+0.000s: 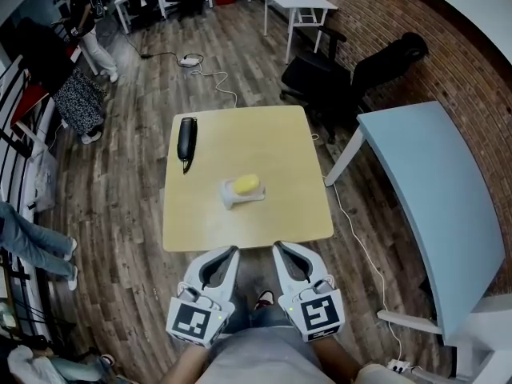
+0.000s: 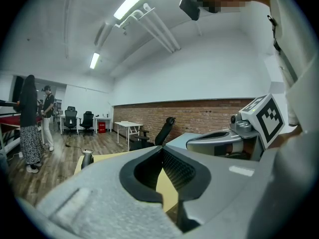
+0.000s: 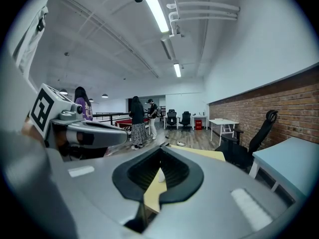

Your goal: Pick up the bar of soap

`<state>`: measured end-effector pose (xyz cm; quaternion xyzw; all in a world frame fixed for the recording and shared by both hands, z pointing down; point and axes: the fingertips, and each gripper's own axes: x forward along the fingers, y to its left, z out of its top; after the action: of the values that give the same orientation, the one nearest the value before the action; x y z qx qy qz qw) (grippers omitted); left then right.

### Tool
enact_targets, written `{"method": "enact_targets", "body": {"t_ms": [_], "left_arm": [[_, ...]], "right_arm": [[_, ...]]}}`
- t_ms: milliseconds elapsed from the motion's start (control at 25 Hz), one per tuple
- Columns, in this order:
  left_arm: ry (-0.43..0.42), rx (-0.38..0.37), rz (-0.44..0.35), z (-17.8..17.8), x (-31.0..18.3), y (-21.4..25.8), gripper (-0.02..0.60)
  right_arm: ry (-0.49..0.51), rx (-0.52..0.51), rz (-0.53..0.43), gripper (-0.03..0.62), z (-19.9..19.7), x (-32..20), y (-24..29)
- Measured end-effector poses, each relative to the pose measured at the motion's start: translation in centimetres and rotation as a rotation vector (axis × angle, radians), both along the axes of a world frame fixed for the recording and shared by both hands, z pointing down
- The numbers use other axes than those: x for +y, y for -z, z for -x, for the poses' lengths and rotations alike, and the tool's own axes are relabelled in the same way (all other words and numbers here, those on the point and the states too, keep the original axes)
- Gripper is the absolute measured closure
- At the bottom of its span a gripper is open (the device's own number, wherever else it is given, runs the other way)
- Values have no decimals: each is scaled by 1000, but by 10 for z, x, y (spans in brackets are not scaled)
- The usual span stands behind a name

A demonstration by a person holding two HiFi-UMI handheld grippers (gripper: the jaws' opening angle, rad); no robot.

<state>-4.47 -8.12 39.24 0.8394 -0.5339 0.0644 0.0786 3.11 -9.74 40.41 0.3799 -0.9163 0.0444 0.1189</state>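
Note:
A yellow bar of soap (image 1: 246,184) lies on a white soap dish (image 1: 240,196) near the middle of the small wooden table (image 1: 296,214). My left gripper (image 1: 230,250) and right gripper (image 1: 279,247) hang side by side just below the table's near edge, short of the soap. Both have their jaws closed together with nothing between them. In the left gripper view the left gripper (image 2: 162,151) points over the table, and the right gripper's body (image 2: 224,141) shows beside it. In the right gripper view the right gripper (image 3: 160,151) also points over the tabletop; a bit of the white dish (image 3: 160,177) shows through its jaws.
A black handheld object (image 1: 186,141) lies at the table's far left. A light blue table (image 1: 432,198) stands to the right, black office chairs (image 1: 344,78) behind it. People (image 1: 76,94) stand at the far left on the wood floor; a cable (image 1: 352,230) runs past the table.

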Motion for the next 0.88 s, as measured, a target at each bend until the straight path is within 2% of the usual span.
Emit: {"method": "enact_targets", "body": {"t_ms": [200,880], "left_arm": [[-7,-5,2,16,-36,0,578],[-201,20,16,81,-148,-23,577]], "right_arm": [[-15,5,10,592,15,-29,-5],[-161,50,77,592,92,-120,-38]]}}
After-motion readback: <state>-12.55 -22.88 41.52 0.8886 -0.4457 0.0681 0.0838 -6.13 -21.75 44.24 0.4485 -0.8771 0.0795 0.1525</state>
